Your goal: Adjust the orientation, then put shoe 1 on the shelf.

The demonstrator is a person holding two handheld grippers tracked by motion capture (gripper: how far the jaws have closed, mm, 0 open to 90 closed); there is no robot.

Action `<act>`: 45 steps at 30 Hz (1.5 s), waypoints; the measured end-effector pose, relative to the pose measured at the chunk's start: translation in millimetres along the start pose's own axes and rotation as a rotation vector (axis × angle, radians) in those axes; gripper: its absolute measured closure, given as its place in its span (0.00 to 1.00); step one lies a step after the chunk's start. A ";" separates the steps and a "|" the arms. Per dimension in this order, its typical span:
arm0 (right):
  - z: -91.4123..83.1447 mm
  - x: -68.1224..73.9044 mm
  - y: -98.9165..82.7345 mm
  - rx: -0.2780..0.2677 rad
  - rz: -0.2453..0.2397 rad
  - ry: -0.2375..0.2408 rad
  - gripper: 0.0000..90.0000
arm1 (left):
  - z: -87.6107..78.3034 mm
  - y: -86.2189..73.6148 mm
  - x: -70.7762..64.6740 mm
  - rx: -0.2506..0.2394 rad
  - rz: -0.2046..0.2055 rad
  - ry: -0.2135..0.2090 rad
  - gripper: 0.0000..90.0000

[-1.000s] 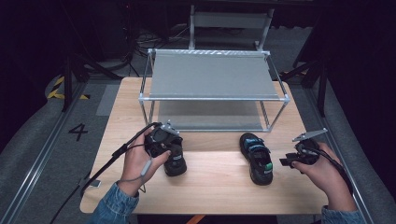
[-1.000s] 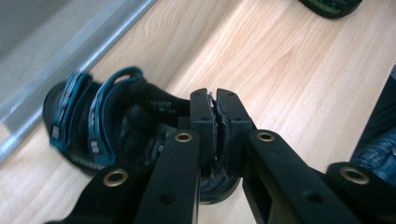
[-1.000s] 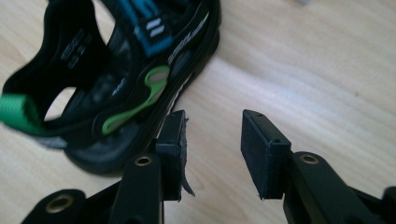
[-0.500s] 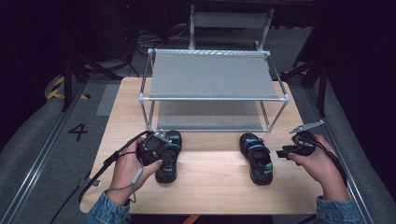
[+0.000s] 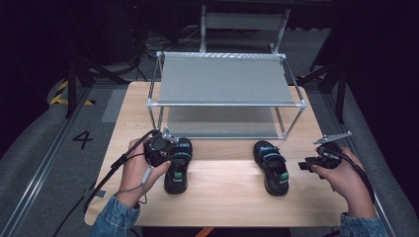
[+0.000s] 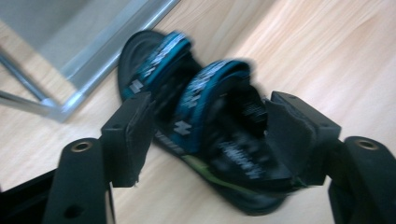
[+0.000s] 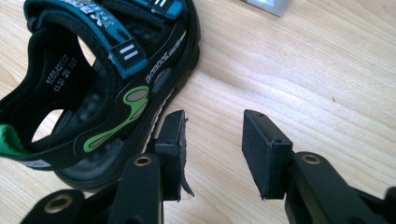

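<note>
Presently, two black sandals with teal straps are seen lying on the wooden counter (image 5: 227,192), near a metal rack (image 5: 225,81). The left gripper (image 6: 210,135) is spread wide around the left sandal (image 5: 178,165), its jaws flanking the straps without visibly clamping them. The right gripper (image 7: 212,149) is held released over bare wood, just right of the right sandal (image 5: 272,165)

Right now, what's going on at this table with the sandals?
A person holds a gripper in each hand at a wooden table. The left gripper has its jaws open around the left sandal, not yet closed. The right gripper is open beside the right sandal, holding nothing. A two-tier rack stands behind them.
</note>
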State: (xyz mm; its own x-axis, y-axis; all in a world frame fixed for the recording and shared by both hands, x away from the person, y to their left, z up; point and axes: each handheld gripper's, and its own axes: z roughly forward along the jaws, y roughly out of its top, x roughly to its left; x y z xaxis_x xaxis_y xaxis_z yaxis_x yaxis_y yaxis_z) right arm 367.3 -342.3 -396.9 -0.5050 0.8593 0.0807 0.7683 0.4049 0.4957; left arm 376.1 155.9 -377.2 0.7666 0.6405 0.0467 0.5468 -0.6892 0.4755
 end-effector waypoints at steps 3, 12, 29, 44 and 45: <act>-0.2 0.6 -1.4 0.000 0.000 0.000 0.68 | 11.2 -0.2 4.7 0.004 -0.023 -0.011 0.33; 0.9 1.4 -5.1 0.004 -0.004 -0.001 0.67 | 29.7 0.9 13.2 0.051 -0.017 -0.011 0.56; -0.2 3.2 -13.2 0.013 -0.004 -0.011 0.67 | 19.6 12.0 10.6 0.028 -0.003 -0.066 0.79; 2.6 6.9 -17.1 0.030 -0.008 -0.005 0.67 | -25.4 34.7 -19.1 -0.026 0.045 -0.081 0.79; 2.6 7.0 -17.3 0.033 -0.009 -0.004 0.67 | -28.6 35.9 -21.1 -0.027 0.037 -0.082 0.79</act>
State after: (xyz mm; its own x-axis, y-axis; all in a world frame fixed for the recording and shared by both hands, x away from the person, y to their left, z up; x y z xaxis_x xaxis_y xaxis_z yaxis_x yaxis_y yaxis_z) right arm 351.5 -342.5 -407.2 -0.5105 0.8568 0.0726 0.7764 0.4230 0.4671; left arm 370.0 127.3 -336.0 0.8115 0.5843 -0.0068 0.5095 -0.7018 0.4979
